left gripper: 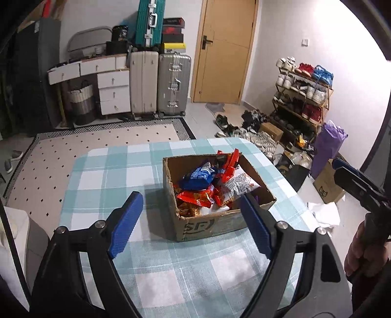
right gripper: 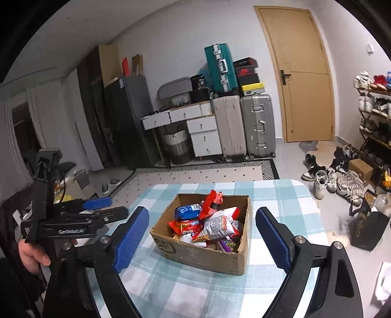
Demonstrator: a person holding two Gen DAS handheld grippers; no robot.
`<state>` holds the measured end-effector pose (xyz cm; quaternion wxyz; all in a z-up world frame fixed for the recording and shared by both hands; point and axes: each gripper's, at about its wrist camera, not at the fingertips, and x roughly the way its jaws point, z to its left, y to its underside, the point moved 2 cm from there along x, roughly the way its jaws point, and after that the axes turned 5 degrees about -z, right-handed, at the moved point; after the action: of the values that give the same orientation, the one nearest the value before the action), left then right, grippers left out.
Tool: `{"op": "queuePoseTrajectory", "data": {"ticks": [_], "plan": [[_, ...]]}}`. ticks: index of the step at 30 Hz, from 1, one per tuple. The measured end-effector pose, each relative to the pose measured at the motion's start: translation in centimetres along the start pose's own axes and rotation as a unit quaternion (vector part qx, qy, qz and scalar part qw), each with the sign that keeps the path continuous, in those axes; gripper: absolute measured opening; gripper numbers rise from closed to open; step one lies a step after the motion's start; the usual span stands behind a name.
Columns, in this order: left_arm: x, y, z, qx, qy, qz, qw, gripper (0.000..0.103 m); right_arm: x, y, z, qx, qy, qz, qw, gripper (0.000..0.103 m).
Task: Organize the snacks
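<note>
Hovering spread and empty, both hand-held grippers, left and right, face the cardboard box at twelve o'clock on the counter; its crinkly, light snack packets look best pinched by their edges.

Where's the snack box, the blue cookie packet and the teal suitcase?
snack box (right gripper: 210, 256), right wrist view, front cardboard wall
blue cookie packet (right gripper: 187, 211), right wrist view, middle of wrapper
teal suitcase (left gripper: 149, 22), left wrist view, front shell

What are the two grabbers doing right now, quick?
Left gripper: open, holding nothing.
Right gripper: open, holding nothing.
</note>
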<state>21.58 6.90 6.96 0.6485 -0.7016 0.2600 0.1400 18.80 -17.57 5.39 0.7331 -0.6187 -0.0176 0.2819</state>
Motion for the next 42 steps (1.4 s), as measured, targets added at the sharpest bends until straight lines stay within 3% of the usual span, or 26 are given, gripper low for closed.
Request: {"op": "queuePoseTrajectory", "data": {"ticks": [7, 21, 26, 32, 36, 42], "plan": [[-2.0, 1.6, -0.8, 0.006, -0.006, 0.001, 1.0, 0.081, -2.8, 0.4, 0.1, -0.011, 0.04, -0.05, 0.998, 0.093], [-3.2, 5.4, 0.3, -0.018, -0.038, -0.041, 0.9983, 0.083, -4.7, 3.0, -0.2, -0.012, 0.05, -0.09, 0.995, 0.094], [-1.6, 7.8, 2.0, -0.013, -0.072, -0.076, 0.9944, 0.087, -4.4, 5.0, -0.7, -0.021, 0.066, -0.097, 0.993, 0.094], [1.0, 10.5, 3.9, -0.027, -0.09, -0.085, 0.992, 0.088, -3.7, 7.2, -2.1, -0.027, 0.094, -0.101, 0.99, 0.094], [1.8, 11.6, 4.1, -0.009, -0.118, -0.101, 0.9878, 0.102, -2.9, 8.6, -2.8, -0.046, 0.105, -0.092, 0.989, 0.094], [2.9, 12.8, 4.5, -0.014, -0.12, -0.107, 0.9869, 0.102, -1.6, 11.4, -3.5, -0.056, 0.098, -0.085, 0.99, 0.094]]}}
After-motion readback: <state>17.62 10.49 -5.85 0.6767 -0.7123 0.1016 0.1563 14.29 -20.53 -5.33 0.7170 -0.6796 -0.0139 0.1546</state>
